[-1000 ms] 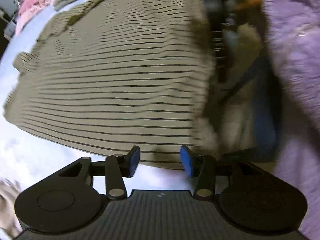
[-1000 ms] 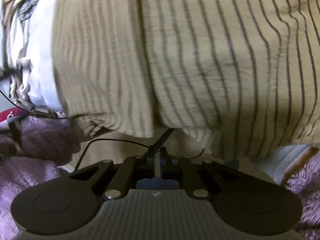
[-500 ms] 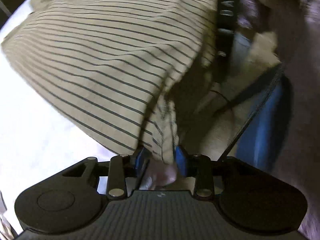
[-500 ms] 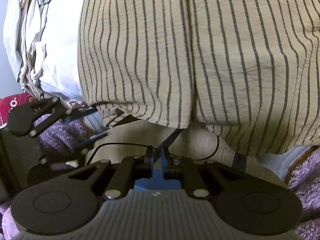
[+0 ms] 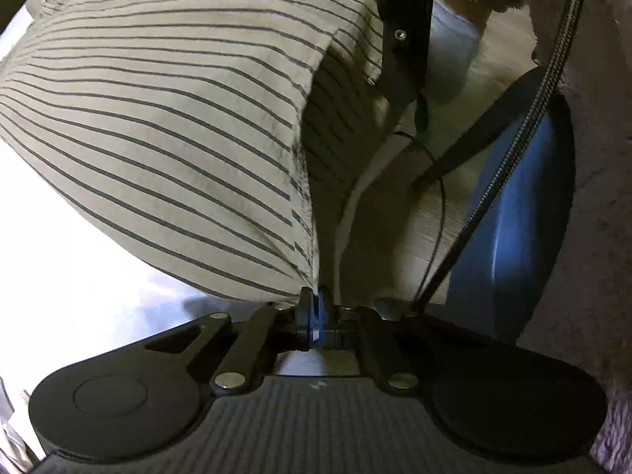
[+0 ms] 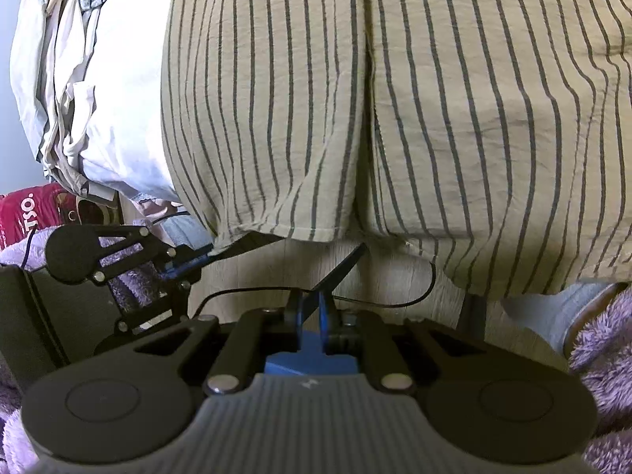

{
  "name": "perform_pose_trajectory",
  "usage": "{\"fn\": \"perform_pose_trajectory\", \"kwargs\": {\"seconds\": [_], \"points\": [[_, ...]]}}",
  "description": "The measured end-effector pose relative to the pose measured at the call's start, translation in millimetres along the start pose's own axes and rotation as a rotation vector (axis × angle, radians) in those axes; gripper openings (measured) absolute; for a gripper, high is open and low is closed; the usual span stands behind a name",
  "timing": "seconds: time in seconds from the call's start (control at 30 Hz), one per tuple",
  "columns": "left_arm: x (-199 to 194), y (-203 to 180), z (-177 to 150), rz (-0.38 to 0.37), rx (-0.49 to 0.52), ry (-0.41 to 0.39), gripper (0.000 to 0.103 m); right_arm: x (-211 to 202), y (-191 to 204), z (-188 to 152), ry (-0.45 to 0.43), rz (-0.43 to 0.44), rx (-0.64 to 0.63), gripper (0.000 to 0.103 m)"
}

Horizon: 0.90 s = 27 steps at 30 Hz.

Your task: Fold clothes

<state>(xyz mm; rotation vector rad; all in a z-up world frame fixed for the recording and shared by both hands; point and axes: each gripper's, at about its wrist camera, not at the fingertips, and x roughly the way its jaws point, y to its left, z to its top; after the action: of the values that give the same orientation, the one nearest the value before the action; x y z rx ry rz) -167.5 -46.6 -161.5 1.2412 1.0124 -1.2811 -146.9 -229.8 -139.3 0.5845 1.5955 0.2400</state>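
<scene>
The striped shirt hangs over the edge of a white bed. The left tool is clamped on its lower corner. The right tool is closed just below the hem, gripping no cloth that shows.

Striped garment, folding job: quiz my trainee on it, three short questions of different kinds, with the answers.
1. True or false: the left tool is shut on an edge of the striped garment.
2. The garment's stripes are: A dark on beige, B red on white, C white on blue.
3. Fill in: in the right wrist view, the pale pile of clothes lies to the garment's ____.
Key: 1 true; 2 A; 3 left.
</scene>
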Motion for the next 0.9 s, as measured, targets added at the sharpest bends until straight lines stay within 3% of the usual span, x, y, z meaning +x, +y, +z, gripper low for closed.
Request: {"fn": "perform_pose_trajectory", "kwargs": {"seconds": [0.1,0.2,0.27,0.47,0.67,0.77,0.9], "points": [[-0.5,-3.0,-1.0,-0.08,0.028,0.039,0.003,-2.6,0.1,-2.8,-0.005,-0.002,-0.005,0.011],[-11.5,1.6,1.1,-0.048,0.039,0.024,0.008,-9.0,1.8,-3.7,-0.021,-0.013,-0.016,0.016],[-22.9,14.4,3.2,-0.042,-0.001,0.005,0.011,-15.5,2.7,-4.0,-0.036,-0.025,-0.037,0.025],[-59.2,49.2,18.1,0.005,-0.091,-0.093,0.018,-32.8,-1.1,-2.0,-0.055,-0.1,-0.111,0.027],[-79.2,80.4,56.1,0.02,-0.173,-0.205,0.018,-49.3,-8.1,-1.8,-0.064,-0.182,-0.176,0.028],[-82.6,91.9,78.2,0.022,-0.205,-0.248,0.024,-57.7,-16.0,-5.8,-0.069,-0.242,-0.219,0.028],[-64.7,87.4,110.5,0.027,-0.196,-0.259,0.025,-78.9,-20.5,-18.9,-0.143,-0.355,-0.389,0.028]]}}
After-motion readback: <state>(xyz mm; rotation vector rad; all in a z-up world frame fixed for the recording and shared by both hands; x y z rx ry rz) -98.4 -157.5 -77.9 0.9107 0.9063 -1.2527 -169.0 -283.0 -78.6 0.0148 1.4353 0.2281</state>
